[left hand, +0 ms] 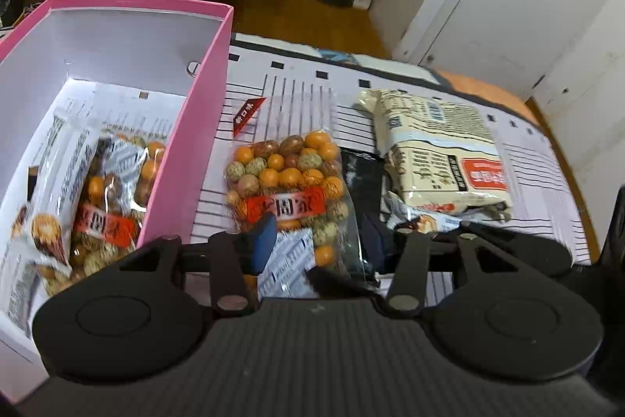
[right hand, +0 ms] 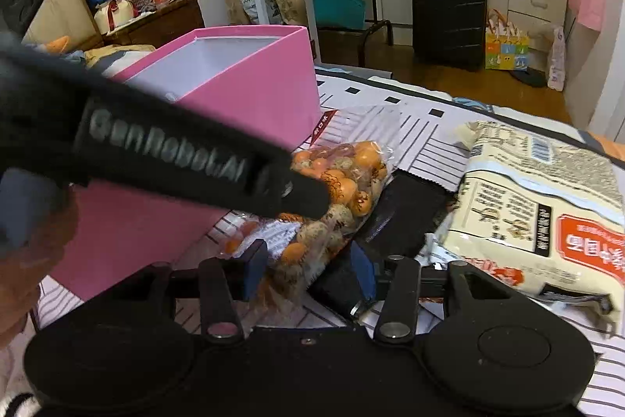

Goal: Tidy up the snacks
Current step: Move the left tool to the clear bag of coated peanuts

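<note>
A clear bag of orange and speckled coated nuts point(left hand: 289, 174) point(right hand: 351, 178) lies on the striped table cover, just right of a tall pink box point(left hand: 136, 2) point(right hand: 242, 30). My left gripper point(left hand: 318, 241) stands open astride the bag's near end, which lies flat between its blue pads. In the right wrist view one black finger point(right hand: 304, 194) of it rests across the bag. My right gripper point(right hand: 308, 274) is at the same end. Its left pad is against the bag, and a dark gap shows before its right pad. Similar snack bags point(left hand: 105, 190) lie inside the box.
A cream noodle pack point(left hand: 441, 151) point(right hand: 539, 206) lies at the right on top of a black packet point(left hand: 359, 170) point(right hand: 406, 210). A hand point(right hand: 35, 253) holds the left gripper. Beyond the table's far edge point(left hand: 480, 85) are wood floor, a black suitcase point(right hand: 449, 10) and white doors.
</note>
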Action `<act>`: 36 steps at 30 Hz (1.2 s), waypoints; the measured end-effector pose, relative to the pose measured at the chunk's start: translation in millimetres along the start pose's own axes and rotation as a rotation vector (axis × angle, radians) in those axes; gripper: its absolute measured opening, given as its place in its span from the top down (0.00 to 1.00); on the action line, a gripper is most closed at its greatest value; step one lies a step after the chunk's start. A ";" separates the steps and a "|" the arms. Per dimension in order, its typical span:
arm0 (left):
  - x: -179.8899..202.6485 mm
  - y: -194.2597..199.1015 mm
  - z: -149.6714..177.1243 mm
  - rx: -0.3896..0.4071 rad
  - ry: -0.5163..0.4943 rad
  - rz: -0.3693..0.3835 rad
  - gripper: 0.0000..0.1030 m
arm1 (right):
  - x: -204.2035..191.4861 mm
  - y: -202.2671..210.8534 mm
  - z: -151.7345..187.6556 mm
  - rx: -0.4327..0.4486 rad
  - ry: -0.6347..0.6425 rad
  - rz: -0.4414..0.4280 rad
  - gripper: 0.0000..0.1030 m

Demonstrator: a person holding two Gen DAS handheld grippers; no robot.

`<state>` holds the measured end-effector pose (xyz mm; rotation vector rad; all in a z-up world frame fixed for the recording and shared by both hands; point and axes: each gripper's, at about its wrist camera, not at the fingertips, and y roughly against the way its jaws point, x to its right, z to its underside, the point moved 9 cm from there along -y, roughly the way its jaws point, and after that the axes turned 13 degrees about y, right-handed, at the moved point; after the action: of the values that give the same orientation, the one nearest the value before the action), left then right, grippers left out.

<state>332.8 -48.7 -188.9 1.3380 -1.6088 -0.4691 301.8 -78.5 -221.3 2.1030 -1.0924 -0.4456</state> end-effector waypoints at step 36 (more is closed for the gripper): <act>-20.0 -22.0 66.6 -0.203 0.133 0.095 0.54 | -2.0 37.7 35.3 -0.226 0.062 0.067 0.69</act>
<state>287.5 -55.8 -245.6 1.1126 -1.4668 -0.4622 258.7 -106.8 -218.1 1.8659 -1.0231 -0.4463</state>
